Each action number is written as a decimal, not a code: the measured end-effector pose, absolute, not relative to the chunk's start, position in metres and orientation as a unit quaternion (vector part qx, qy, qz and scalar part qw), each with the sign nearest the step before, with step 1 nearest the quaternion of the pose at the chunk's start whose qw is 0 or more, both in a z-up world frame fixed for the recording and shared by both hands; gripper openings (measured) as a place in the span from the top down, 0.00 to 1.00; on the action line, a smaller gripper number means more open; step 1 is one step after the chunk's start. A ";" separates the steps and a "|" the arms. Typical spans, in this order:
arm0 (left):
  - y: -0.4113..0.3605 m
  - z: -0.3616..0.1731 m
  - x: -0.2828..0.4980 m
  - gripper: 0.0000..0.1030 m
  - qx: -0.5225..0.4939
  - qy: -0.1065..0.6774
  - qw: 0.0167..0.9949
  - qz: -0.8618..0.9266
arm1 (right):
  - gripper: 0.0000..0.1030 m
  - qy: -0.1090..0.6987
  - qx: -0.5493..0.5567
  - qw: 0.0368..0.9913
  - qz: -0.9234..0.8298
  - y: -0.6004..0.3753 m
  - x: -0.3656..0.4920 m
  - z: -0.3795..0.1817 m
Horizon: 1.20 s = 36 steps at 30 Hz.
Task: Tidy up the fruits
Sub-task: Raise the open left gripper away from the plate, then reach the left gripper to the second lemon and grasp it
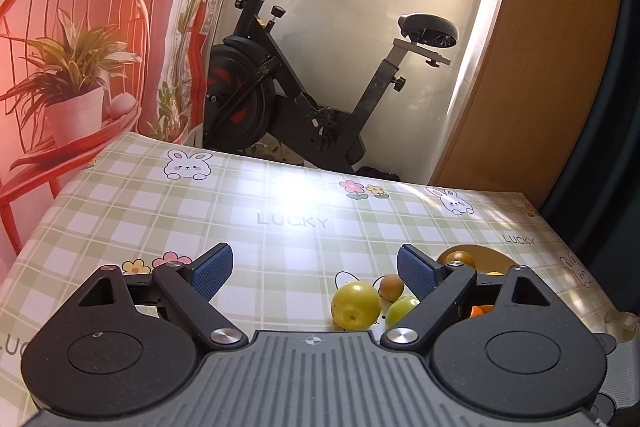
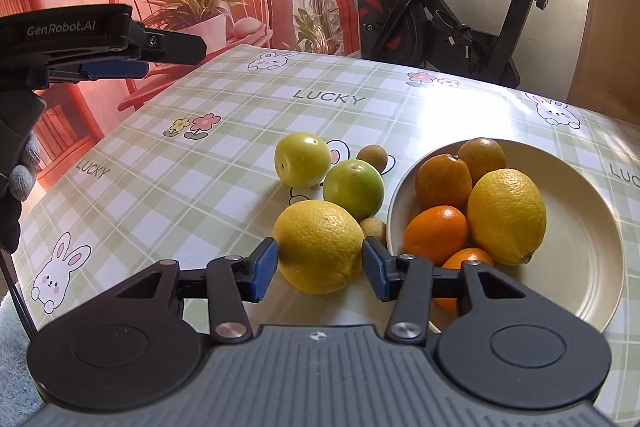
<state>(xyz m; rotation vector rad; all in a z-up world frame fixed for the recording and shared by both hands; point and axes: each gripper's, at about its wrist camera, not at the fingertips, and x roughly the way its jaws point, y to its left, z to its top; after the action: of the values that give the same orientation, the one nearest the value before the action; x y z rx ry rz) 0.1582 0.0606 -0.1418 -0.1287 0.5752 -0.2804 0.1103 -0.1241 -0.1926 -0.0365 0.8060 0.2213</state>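
Observation:
A big yellow lemon [image 2: 320, 247] sits on the checked tablecloth just left of the cream plate [image 2: 580, 267]. My right gripper [image 2: 320, 261] is shut on it, a blue pad touching each side. The plate holds another lemon [image 2: 506, 215] and several oranges [image 2: 442, 181]. Behind the gripped lemon lie a yellow-green fruit [image 2: 302, 159], a green one [image 2: 354, 185] and two small brown fruits [image 2: 372, 157]. My left gripper [image 1: 316, 275] hangs open and empty above the table, with the yellow-green fruit [image 1: 356, 305] low between its fingers. It also shows at upper left as the left gripper [image 2: 120, 67].
An exercise bike [image 1: 320, 87] stands beyond the table's far edge. A printed backdrop with a red chair [image 1: 72, 47] hangs on the left. A wooden panel [image 1: 552, 67] is at the right. A gloved hand [image 2: 20, 171] holds the left gripper.

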 end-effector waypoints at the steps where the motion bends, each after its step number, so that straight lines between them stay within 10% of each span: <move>1: 0.060 -0.144 0.157 0.13 -0.067 0.280 0.947 -0.141 | 0.54 0.393 -0.016 0.913 0.108 -0.124 0.109 -0.194; 19: 0.021 -0.204 0.177 0.36 -0.079 0.387 0.886 -0.243 | 0.61 0.408 -0.015 0.907 0.105 -0.123 0.105 -0.200; 36: 0.001 -0.230 0.185 0.36 -0.118 0.432 0.843 -0.299 | 0.52 0.416 -0.019 0.903 0.100 -0.123 0.110 -0.206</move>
<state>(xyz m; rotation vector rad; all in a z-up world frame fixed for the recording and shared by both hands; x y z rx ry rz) 0.1850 0.0008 -0.2299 -0.2483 0.9115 -0.6318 0.1104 -0.1231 -0.2060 -0.0397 0.8605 0.2077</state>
